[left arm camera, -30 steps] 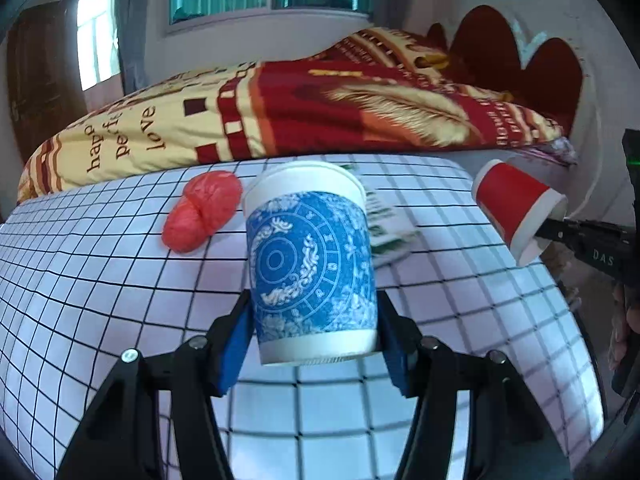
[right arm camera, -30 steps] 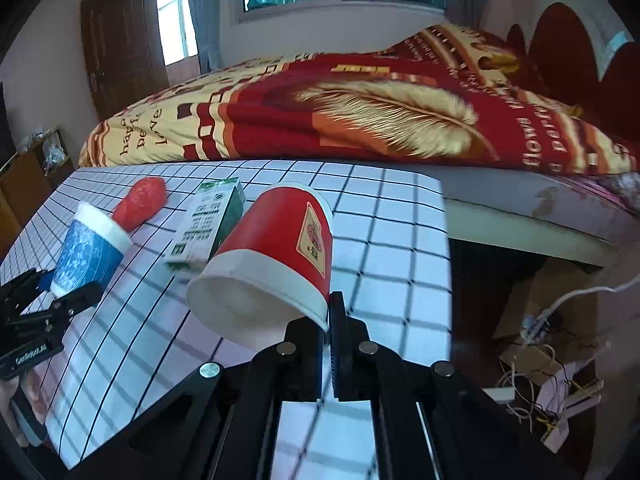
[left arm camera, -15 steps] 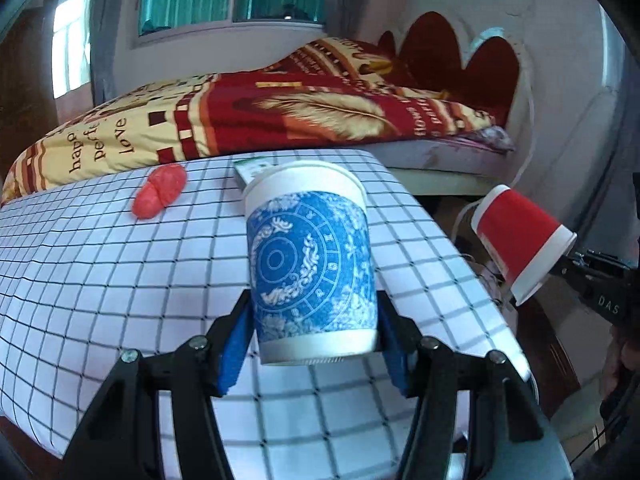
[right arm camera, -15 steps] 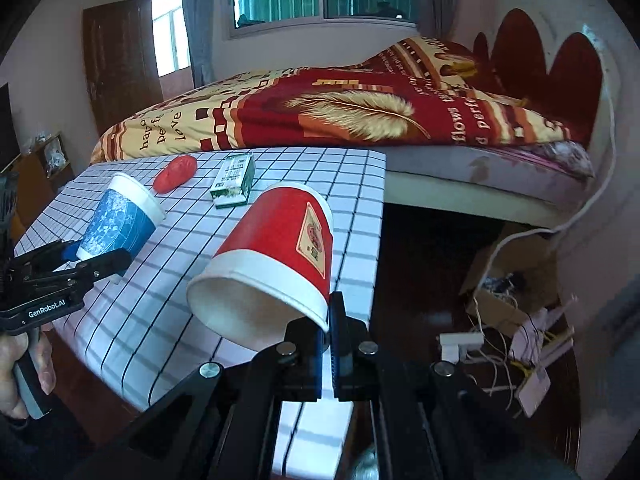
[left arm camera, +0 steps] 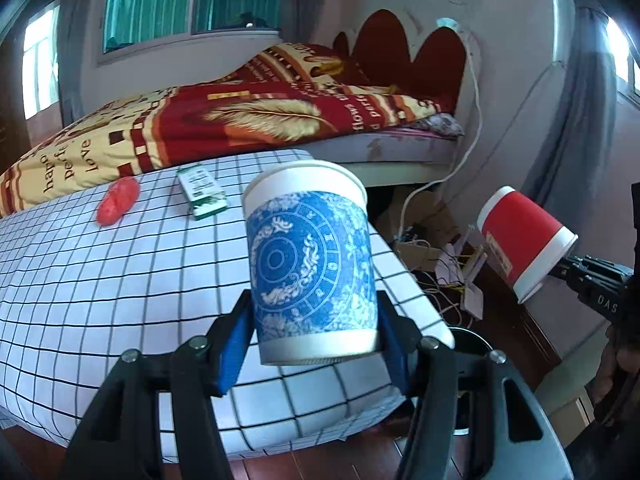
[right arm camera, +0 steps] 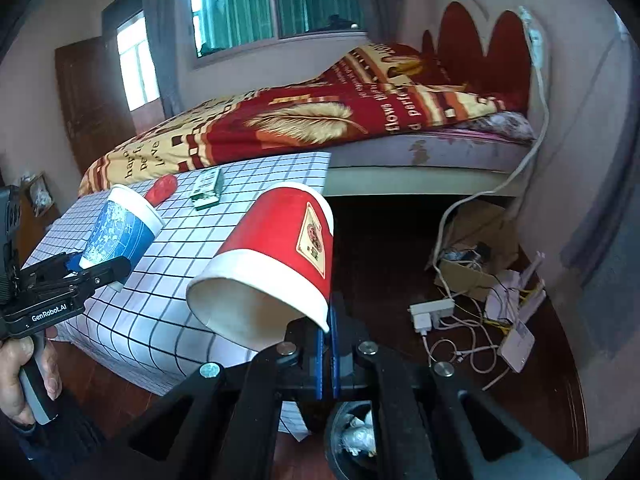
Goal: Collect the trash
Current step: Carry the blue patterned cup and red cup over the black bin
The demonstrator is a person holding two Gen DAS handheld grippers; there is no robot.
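Left wrist view: a red crumpled wad [left arm camera: 118,207] and a green-and-white carton [left arm camera: 202,194] lie near each other on the grid-patterned table [left arm camera: 100,288]. My left gripper [left arm camera: 314,332] is clamped on the sides of a blue-patterned paper cup [left arm camera: 312,268], held upright above the table's edge. Further right, my right gripper [right arm camera: 326,334] pinches the rim of a red paper cup [right arm camera: 280,256], tilted mouth-down, out over the floor. Below it sits a dark bin [right arm camera: 356,436] holding pale scraps.

Grid-cloth table [left arm camera: 120,288] with red wad [left arm camera: 118,202], green-white carton [left arm camera: 202,194].
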